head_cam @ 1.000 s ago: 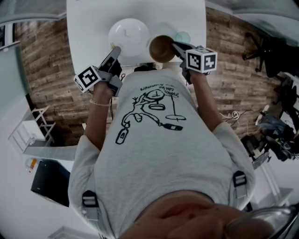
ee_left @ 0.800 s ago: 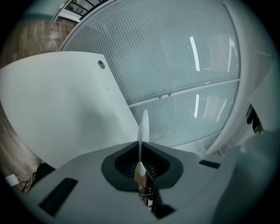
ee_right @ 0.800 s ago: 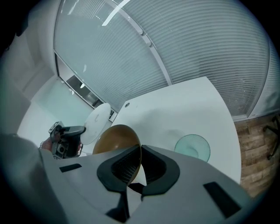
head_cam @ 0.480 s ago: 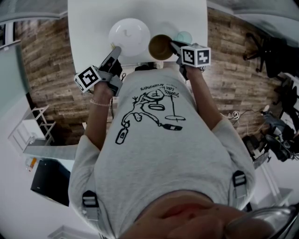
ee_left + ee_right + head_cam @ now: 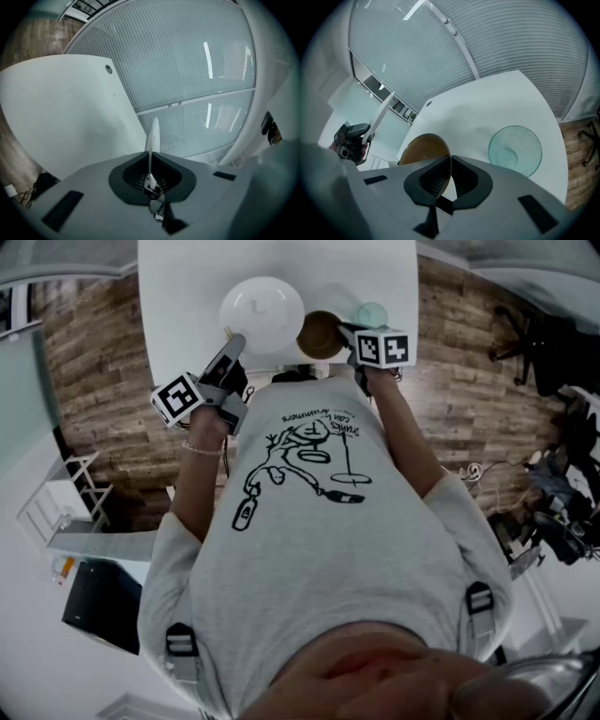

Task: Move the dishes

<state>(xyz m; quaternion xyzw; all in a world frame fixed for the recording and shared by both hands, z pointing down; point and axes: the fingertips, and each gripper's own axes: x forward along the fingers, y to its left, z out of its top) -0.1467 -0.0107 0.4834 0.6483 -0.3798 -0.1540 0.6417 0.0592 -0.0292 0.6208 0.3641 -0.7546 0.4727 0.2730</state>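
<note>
White plate (image 5: 262, 313), brown bowl (image 5: 319, 334) held by rims; green bowl (image 5: 370, 313) on tbl (image 5: 183, 296).

White table (image 5: 178, 287) on wood floor (image 5: 94, 381) w/ ribbed glass wall (image 5: 187, 61) (chair (image 5: 527, 334) rt).

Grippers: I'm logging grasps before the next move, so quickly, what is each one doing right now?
Left gripper: shut on the white plate's rim.
Right gripper: shut on the brown bowl's rim.
</note>
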